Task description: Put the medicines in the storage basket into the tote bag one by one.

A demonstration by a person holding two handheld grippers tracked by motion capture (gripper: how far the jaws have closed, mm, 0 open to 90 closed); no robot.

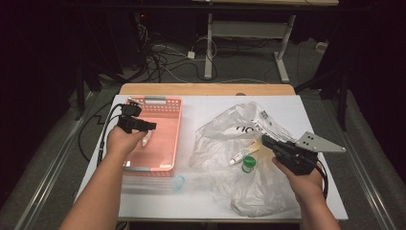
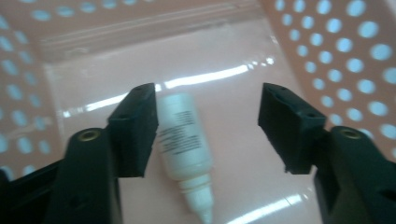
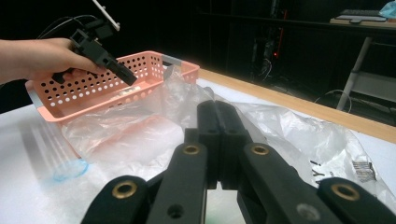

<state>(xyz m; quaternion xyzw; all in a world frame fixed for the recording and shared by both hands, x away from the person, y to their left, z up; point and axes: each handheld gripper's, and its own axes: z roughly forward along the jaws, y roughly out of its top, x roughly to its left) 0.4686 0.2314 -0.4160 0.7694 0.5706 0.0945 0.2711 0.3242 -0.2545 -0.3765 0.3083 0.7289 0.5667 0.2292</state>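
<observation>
Left tongs (image 2: 208,126): jaws wide, holding nothing. A small white bottle (image 2: 184,144) lies between them on the floor of the pink basket (image 2: 327,56), against one jaw, judged delivered. Right tongs (image 3: 219,140): jaws closed together, empty, above a clear plastic bag (image 1: 239,139). Just ahead on the surface (image 1: 287,103), a tube (image 1: 244,154) and a green-capped bottle (image 1: 248,164) remain, judged outstanding.

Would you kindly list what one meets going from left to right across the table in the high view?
Left gripper over the pink basket → blue-capped clear tube → cream tube on the plastic bag → green-capped bottle → right gripper.
</observation>
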